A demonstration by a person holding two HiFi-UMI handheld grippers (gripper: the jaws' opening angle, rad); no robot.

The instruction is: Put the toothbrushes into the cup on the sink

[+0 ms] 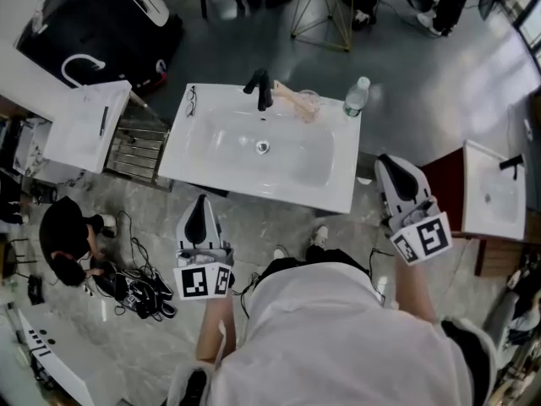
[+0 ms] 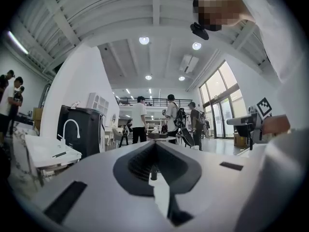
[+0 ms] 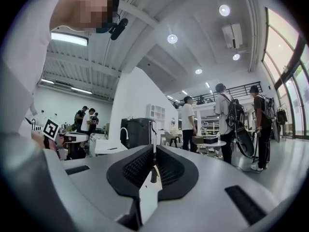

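Left gripper (image 1: 201,203), right gripper (image 1: 390,166): both clamped shut, nothing held. Toothbrushes (image 1: 287,96) seemingly leaned in clear cup (image 1: 308,105) beside faucet (image 1: 261,89), handles toward 10 o'clock. Cup found at 10 o'clock from right gripper, which is judged nearer.

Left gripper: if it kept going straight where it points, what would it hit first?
Probably the black tap at the white rectangular sink's far rim, dead ahead of its shut jaws; depth unclear.
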